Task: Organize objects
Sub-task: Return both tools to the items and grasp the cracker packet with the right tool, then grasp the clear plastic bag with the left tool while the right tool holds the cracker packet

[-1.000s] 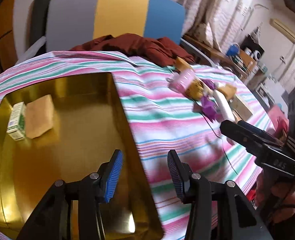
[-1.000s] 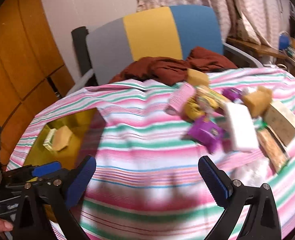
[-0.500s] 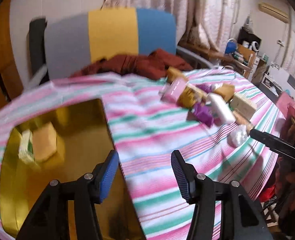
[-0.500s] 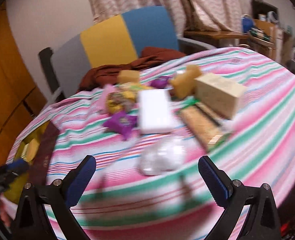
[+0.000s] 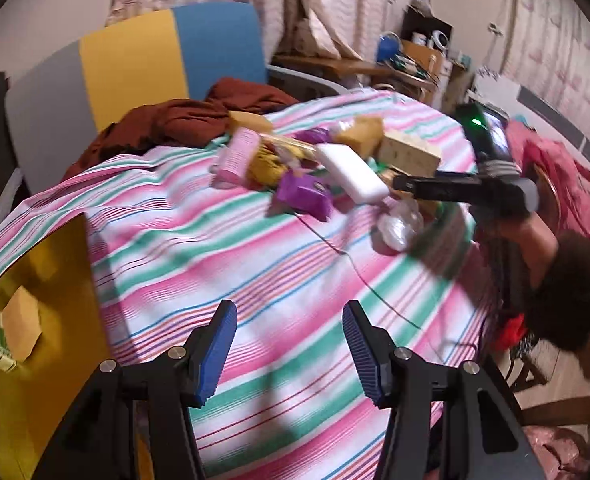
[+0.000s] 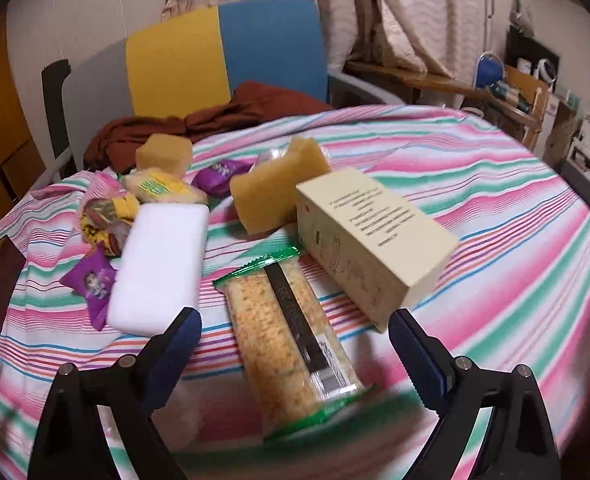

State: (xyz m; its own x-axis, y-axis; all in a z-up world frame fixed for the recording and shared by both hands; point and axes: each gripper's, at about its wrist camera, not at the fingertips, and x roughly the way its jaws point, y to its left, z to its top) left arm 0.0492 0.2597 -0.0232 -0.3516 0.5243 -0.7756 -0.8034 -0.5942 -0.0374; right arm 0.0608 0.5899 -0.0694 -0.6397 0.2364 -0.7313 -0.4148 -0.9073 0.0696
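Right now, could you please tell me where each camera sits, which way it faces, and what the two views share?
Left wrist: sits on the left gripper, above the striped tablecloth, facing the item pile; its open jaws, the gold tray at left and the right gripper show.
Right wrist: sits on the right gripper, low over the cracker pack, facing the chair; only its open jaws show.
Shared: white block, cream box, chair.
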